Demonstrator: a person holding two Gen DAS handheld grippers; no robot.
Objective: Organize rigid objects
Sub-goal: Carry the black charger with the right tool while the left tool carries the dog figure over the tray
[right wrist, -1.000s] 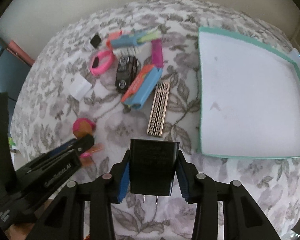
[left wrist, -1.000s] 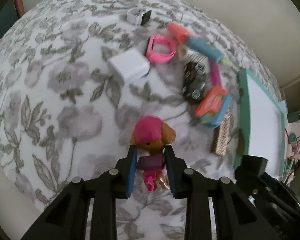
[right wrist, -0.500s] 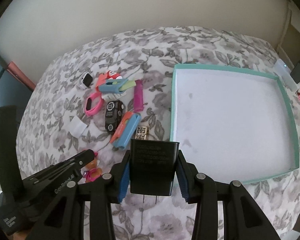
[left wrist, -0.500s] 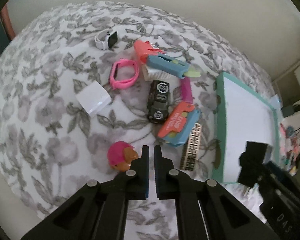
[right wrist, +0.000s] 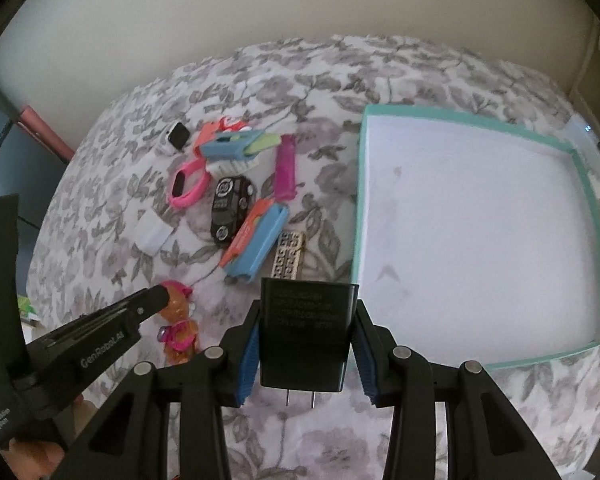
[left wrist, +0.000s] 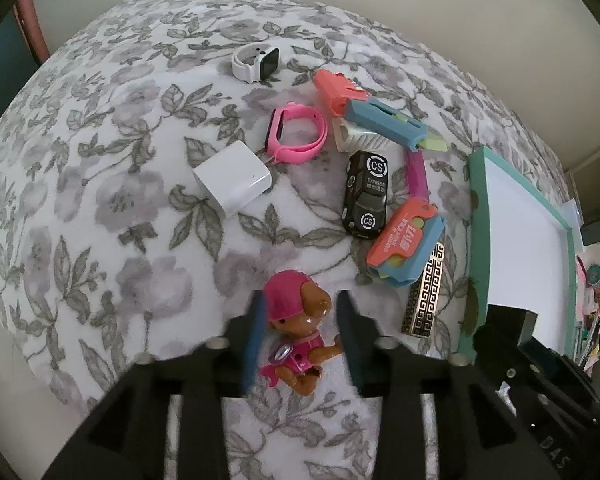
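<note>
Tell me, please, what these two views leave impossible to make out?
- Left gripper: fingers motion-blurred in the left wrist view, so contact with the toy dog is unclear.
- Black charger: its label print is too blurred to read, right wrist view.
- Patterned bar: near end hidden behind the charger.

Floral bedspread (left wrist: 100,208), grey leaves and blossoms on white, covers the whole work surface. Plain cream wall (right wrist: 260,20) behind it. Reddish-brown post (left wrist: 34,28) at the far left edge beside a dark blue panel (right wrist: 0,148). Cluttered, colourful odds and ends (left wrist: 594,312) at the right edge, too small to identify.
</note>
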